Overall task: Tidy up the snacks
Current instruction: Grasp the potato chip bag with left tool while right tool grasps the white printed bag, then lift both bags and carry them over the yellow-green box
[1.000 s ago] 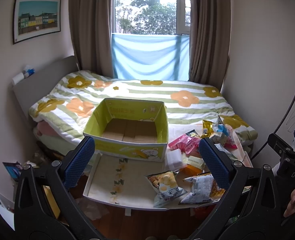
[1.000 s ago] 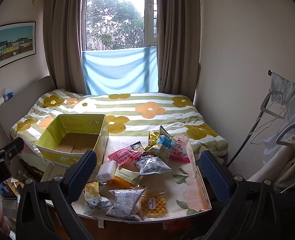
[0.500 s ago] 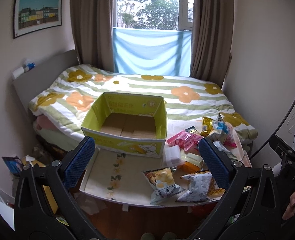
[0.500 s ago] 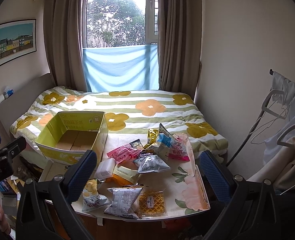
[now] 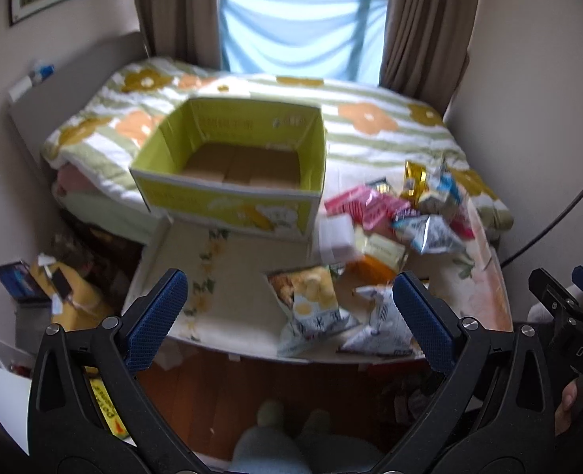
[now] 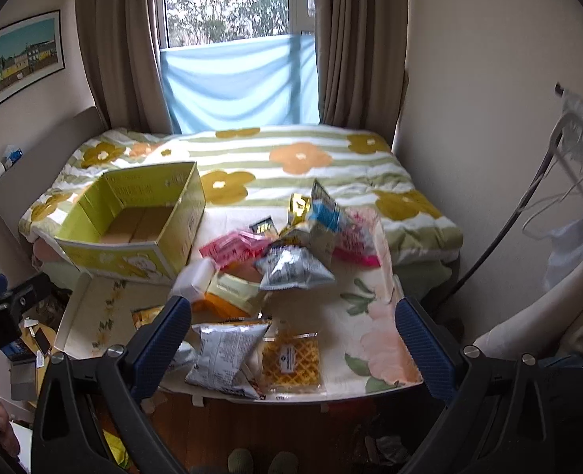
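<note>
Left wrist view: nothing sorted yet by my read. The yellow box (image 5: 232, 166) sits at the far left corner of the table (image 5: 228, 316), partly over the bed (image 5: 370, 134), and its cardboard floor is bare; no snack inside. All snacks lie loose on the table's right half. My left gripper (image 5: 287, 312) is spread wide, holding nothing, hovering off the near edge. My right gripper (image 6: 293, 335) is the same: jaws wide apart, nothing between them, off the near edge. Count, as far as blur allows: one box. Near edge, three items: one chip bag with yellow chips printed (image 5: 315, 308), one white-silver bag (image 6: 224, 351), one clear waffle pack (image 6: 293, 359). Mid table: one white block (image 6: 194, 278), one pale yellow flat pack (image 6: 236, 288) on top of one orange pack (image 6: 222, 306). Far side, a heap touching each other: one silver-blue bag (image 6: 295, 270), one pink pack (image 6: 232, 249), one small dark packet (image 6: 261, 225), one gold sachet (image 6: 297, 205), one blue-and-yellow bag (image 6: 323, 217), one pink-white bag (image 6: 356, 241). So roughly twelve snacks; the heap overlaps, so could be off by one or two. Remaining: everything, each item still to go into the box. Near-edge three look like the easiest first picks.
</note>
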`<state>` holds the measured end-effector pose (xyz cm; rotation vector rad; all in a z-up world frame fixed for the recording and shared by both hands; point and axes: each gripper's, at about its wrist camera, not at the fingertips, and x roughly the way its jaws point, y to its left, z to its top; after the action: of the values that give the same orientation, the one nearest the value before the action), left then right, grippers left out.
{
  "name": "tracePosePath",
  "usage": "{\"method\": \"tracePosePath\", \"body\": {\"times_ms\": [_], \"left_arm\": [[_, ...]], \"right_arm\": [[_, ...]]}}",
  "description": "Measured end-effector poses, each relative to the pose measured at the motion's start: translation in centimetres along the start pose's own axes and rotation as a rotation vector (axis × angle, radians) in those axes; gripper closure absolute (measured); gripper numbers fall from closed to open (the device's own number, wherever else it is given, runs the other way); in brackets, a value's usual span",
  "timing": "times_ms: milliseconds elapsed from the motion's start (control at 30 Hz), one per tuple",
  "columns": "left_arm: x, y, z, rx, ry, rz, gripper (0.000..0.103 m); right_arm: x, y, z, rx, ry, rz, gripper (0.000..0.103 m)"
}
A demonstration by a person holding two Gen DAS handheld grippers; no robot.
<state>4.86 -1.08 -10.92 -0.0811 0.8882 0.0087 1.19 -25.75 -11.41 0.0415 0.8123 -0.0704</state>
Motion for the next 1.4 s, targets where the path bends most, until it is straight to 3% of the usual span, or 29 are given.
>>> {"method": "tracePosePath", "body": {"times_ms": [100,333,533,800,967,1167,1400], "left_arm": [[3.5,0.3,-1.0,-0.004,0.072,-0.016,0.0],[12.7,0.2,-2.4,0.002,0.305,-0.157,0.0],[18.6,-0.3,-3.3,0.046,0.419,-0.211,0.0],[23.2,-0.9,-3.9,0.088,0.481,-0.238,0.001],[25.1,-0.9,-4.4,0.088,0.537,-0.258,0.024],[24.9,-0.6,-4.2,0.106,0.52,-0.275,0.036],[24.1,-0.3,-3.6,0.14,0.497,-0.257,0.043]], "right_arm": [[2.5,-0.1,-1.1,0.025,0.069,0.031,0.0],[7.5,0.6,-3.2,0.135,0.205,0.058,0.0],[11.8,1.4,-4.8,0.213,0.299,0.068,0.0],[14.8,2.1,-6.5,0.306,0.365,0.045,0.0],[15.7,2.8,-6.9,0.32,0.389,0.036,0.0],[16.5,3.8,-6.8,0.309,0.395,0.041,0.0],[17.1,4.8,-6.6,0.283,0.401,0.053,0.0]]}}
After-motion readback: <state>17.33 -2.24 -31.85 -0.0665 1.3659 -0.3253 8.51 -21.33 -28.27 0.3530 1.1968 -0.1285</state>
